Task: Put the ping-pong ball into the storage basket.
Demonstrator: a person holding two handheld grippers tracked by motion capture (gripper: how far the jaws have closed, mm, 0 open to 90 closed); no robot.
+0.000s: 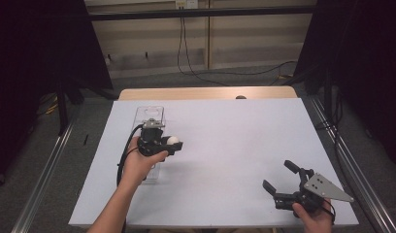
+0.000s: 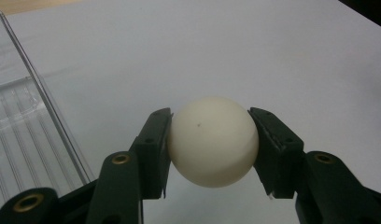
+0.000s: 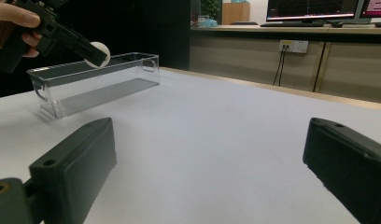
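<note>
White ball (image 2: 212,141), small and matte, sits pinched between the two black jaws of my left gripper (image 1: 163,144), one pad pressed to each side; seen from the left gripper view it hangs clear of the pale tabletop (image 1: 225,145), w/ a faint dark speck near its top. Left hand (image 1: 140,162) holds the gripper over the clear plastic bin (image 1: 148,116), which lies lengthwise on the table's left half, handle cutouts at its ends, ribbed floor visible thru the wall. In the right gripper view the ball (image 3: 98,52) shows at the bin's (image 3: 95,79) near long rim, above it rather than inside. My right gripper (image 1: 282,183) rests low at the table's near-right corner, jaws spread wide w/ nothing between them, grey three-cornered plate (image 1: 327,188) on top, right hand (image 1: 313,216) gripping from below. Well apart from the bin. Beyond the table: wood-panelled wall, dangling cable (image 1: 184,48), monitors (image 3: 314,9) on a far desk.
</note>
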